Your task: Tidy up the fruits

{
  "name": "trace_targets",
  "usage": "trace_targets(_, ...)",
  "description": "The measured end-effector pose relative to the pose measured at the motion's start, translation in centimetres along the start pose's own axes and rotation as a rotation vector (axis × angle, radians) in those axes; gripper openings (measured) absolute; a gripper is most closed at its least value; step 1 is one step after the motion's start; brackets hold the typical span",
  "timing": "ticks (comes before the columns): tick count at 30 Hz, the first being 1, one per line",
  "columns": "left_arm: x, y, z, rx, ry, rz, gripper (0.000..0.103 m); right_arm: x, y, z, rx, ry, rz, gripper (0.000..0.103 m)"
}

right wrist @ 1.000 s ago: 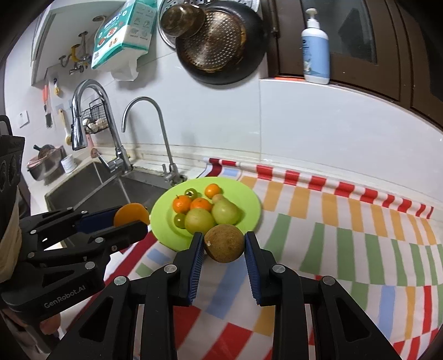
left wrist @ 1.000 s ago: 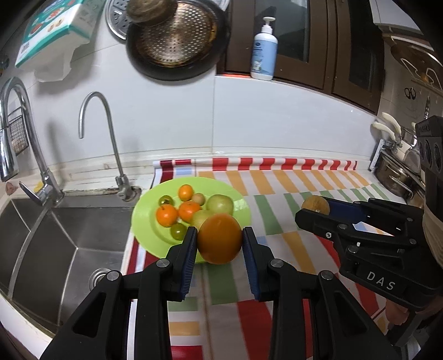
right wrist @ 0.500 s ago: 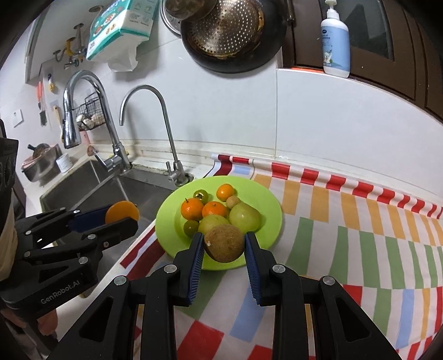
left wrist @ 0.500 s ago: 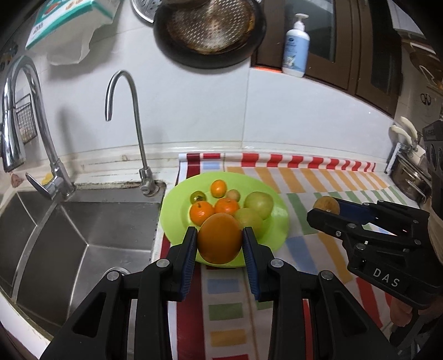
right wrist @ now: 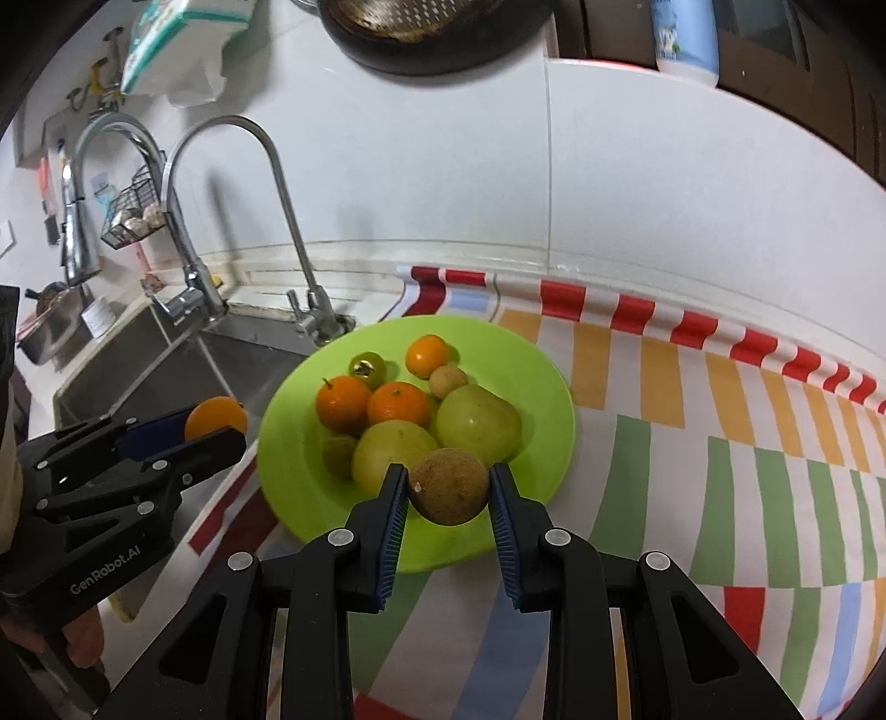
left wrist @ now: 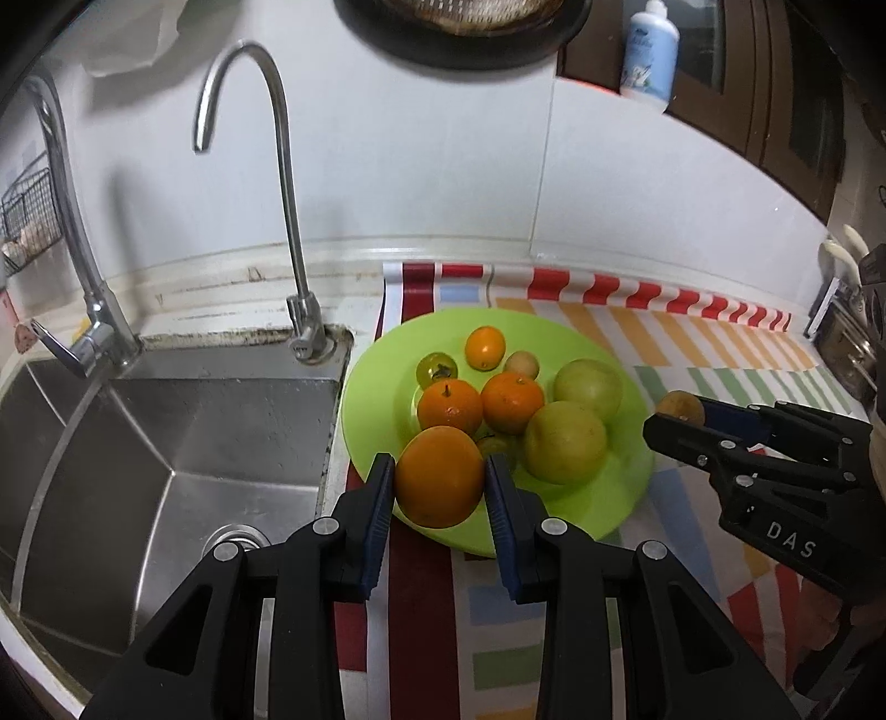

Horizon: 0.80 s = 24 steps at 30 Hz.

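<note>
My left gripper (left wrist: 440,479) is shut on a large orange (left wrist: 440,476), held over the near left rim of the lime green plate (left wrist: 620,498). My right gripper (right wrist: 448,487) is shut on a brown kiwi (right wrist: 449,486), just above the plate's near edge (right wrist: 542,376). On the plate lie two green pears (right wrist: 476,418), two tangerines (right wrist: 343,403), a small orange fruit (right wrist: 427,355), a green tomato (right wrist: 368,366) and a small brown fruit (right wrist: 447,381). Each gripper also shows in the other's view: the right one (left wrist: 678,412) at right, the left one (right wrist: 213,423) at left.
A steel sink (left wrist: 166,432) with two taps (left wrist: 288,221) lies left of the plate. A striped cloth (right wrist: 720,443) covers the counter to the right. A dark pan (right wrist: 421,39) and a soap bottle (left wrist: 648,52) hang or stand above, against the white wall.
Both grippers have come forward and down toward the plate, which now looks larger and nearer. Each still holds its fruit.
</note>
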<state>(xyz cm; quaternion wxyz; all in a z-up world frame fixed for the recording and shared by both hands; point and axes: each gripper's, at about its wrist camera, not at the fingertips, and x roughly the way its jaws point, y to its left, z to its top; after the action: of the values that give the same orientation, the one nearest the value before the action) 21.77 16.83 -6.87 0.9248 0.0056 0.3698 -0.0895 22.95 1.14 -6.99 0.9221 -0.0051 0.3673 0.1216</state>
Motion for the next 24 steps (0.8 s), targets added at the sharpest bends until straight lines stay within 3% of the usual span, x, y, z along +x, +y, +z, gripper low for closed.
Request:
trace_targets(7,2.4,0.3,0.4,0.007,0.026,-0.002,0.033,2.1,-0.7,0.1,0.022,0.029,-0.007,0.032)
trace_targets(8,2.6,0.3,0.5,0.007,0.025,-0.003,0.033,2.3,-0.8,0.2,0.03,0.032,-0.009,0.033)
trace_targets(10,2.8,0.3,0.6,0.016,0.021,-0.004,0.033,2.6,-1.2,0.3,0.048,0.037,-0.008,0.047)
trace_targets(13,2.9,0.1,0.8,0.027,0.012,-0.002,0.034,2.5,-1.4,0.5,0.054,0.024,-0.016,0.047)
trace_targets(21,0.6,-0.2,0.7,0.02,-0.028,0.001,0.039,0.8,-1.4,0.2,0.074,-0.003,-0.046,0.047)
trace_targets(24,-0.8,-0.6,0.7,0.029,-0.054,0.005,0.044,-0.4,-1.3,-0.1,0.082,-0.028,-0.06,0.054)
